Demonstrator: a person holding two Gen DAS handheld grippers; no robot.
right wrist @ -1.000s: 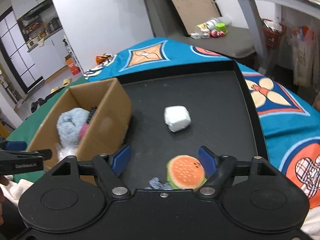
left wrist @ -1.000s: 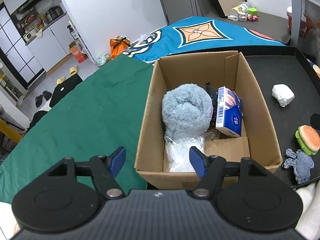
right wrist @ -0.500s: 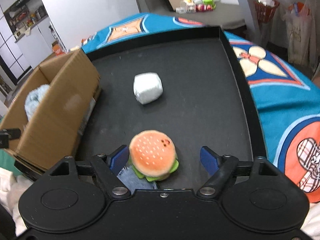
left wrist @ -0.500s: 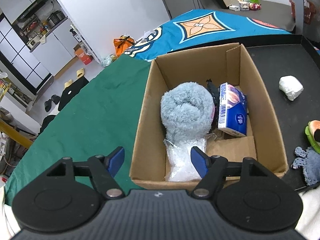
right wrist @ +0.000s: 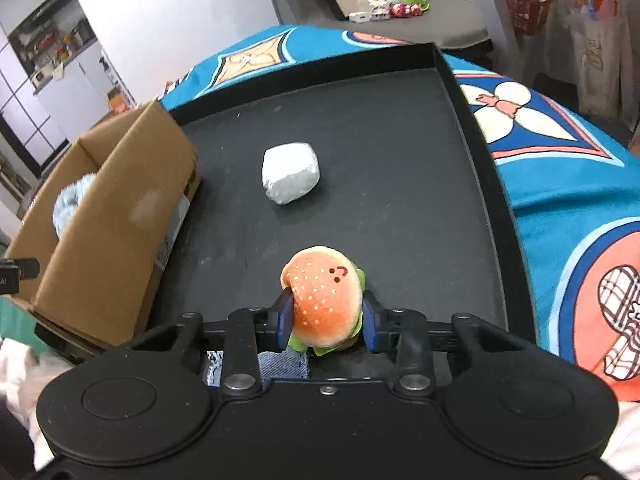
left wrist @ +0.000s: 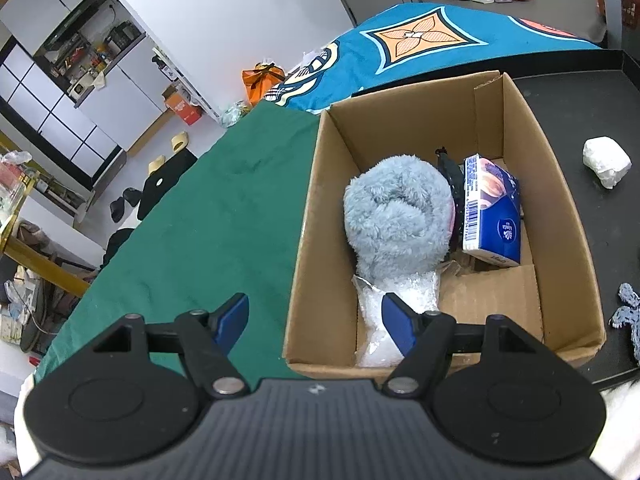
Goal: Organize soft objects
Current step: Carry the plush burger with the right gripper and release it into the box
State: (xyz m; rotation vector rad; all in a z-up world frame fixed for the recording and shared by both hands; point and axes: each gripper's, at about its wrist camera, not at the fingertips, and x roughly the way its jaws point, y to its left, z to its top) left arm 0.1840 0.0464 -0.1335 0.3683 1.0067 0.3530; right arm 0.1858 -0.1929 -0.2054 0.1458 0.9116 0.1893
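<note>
My right gripper is shut on a plush hamburger on the black tray. A white soft lump lies farther out on the tray; it also shows in the left wrist view. A denim scrap lies under the gripper. A cardboard box holds a fluffy blue-grey plush, a blue tissue pack and a clear plastic bag. My left gripper is open and empty above the box's near left corner.
The box stands at the tray's left edge. A green cloth covers the table left of the box. A blue patterned cloth lies right of and behind the tray. A denim piece lies right of the box.
My right gripper moved forward and down over the hamburger and closed on it. The left gripper drifted slightly left and stayed open.
</note>
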